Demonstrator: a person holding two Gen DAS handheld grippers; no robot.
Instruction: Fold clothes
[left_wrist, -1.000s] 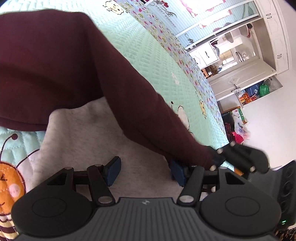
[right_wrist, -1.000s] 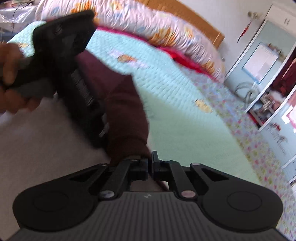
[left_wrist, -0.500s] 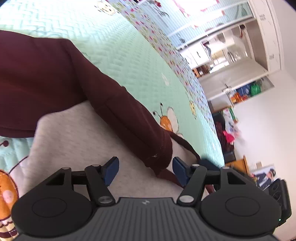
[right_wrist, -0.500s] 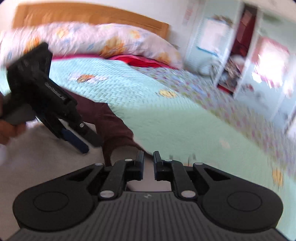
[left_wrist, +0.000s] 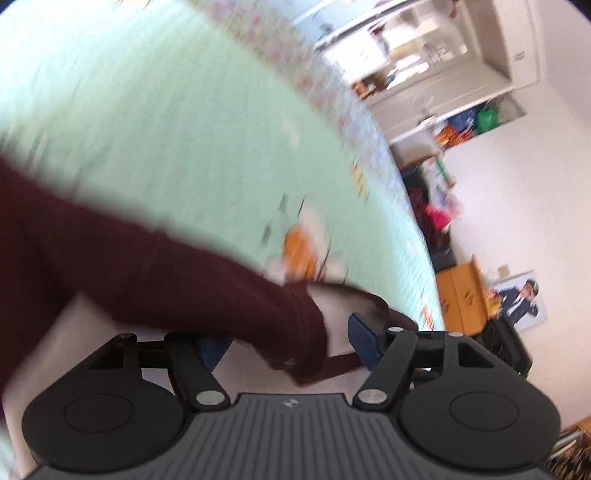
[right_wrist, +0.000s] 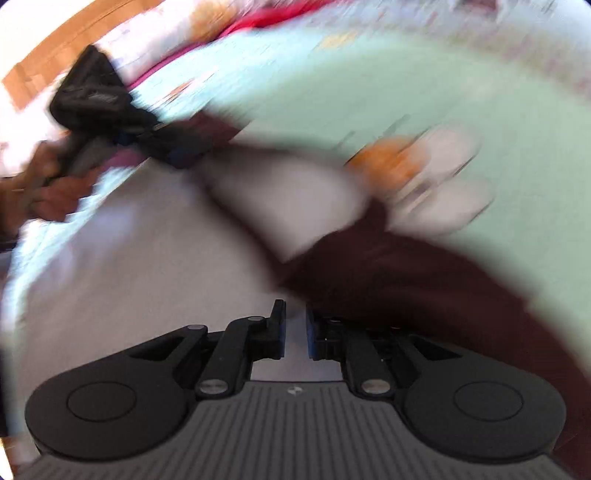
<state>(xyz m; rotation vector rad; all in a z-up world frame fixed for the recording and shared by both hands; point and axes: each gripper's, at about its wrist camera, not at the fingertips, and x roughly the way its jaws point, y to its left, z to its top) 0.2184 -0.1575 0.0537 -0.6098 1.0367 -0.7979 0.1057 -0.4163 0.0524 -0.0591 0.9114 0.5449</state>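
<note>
The left gripper (left_wrist: 286, 341) has its jaws opening, its blue pads (left_wrist: 364, 341) well apart, and the ribbed cuff of the maroon sleeve (left_wrist: 207, 291) lies loose between them without either pad pressing on it. That sleeve runs back across the grey-white garment body (left_wrist: 110, 314) toward the left edge of the view. The right gripper (right_wrist: 295, 334) has its fingers drawn near each other with a narrow gap left, and only pale fabric (right_wrist: 147, 280) shows through the gap; nothing is pinched. Just beside its right finger lies a dark maroon fold (right_wrist: 406, 273). The garment rests on the mint-green quilted bedspread (left_wrist: 177, 122), near an orange bee print (left_wrist: 301, 251). Both views are blurred.
</note>
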